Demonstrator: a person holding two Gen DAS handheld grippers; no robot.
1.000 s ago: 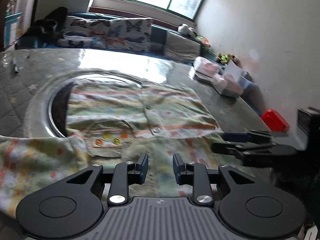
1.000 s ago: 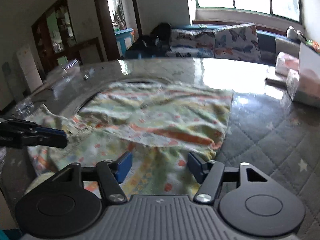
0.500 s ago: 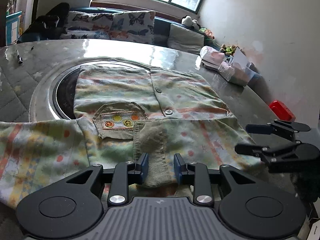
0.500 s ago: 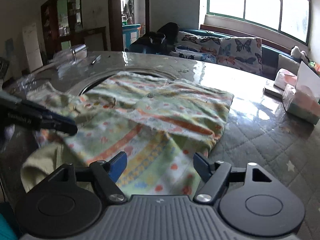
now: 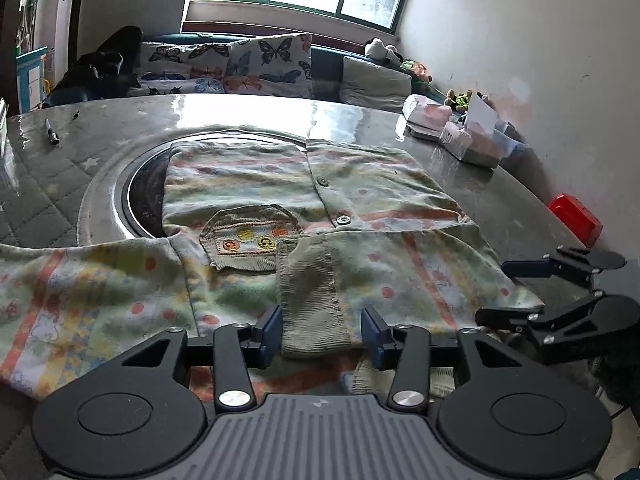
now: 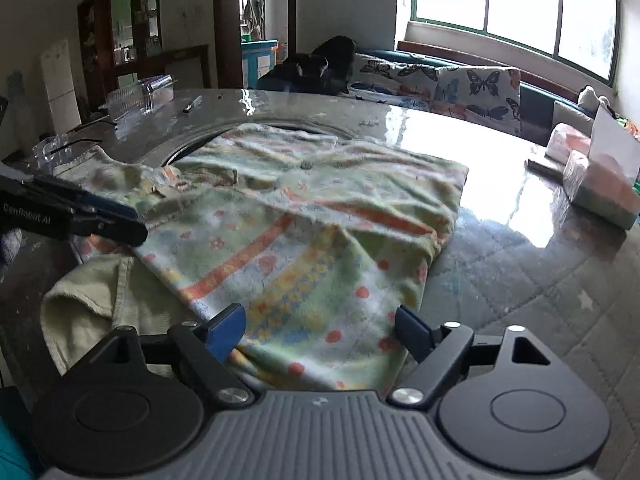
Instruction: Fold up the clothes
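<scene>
The grey table runs off past the picture edges. The striped shirt lies flat on it, hiding part of a round hole. The left gripper has just been opening; the ribbed cuff sits between its spread jaws, maybe untouched. The right gripper has been opening too, wide over the shirt's edge.

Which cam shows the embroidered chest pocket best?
Left wrist. The chest pocket faces the lens, with its ribbed fabric and three stitched motifs clear, just above the folded-in cuff. In the right wrist view it is only a blurred, foreshortened patch near the left claw; no detail shows.
</scene>
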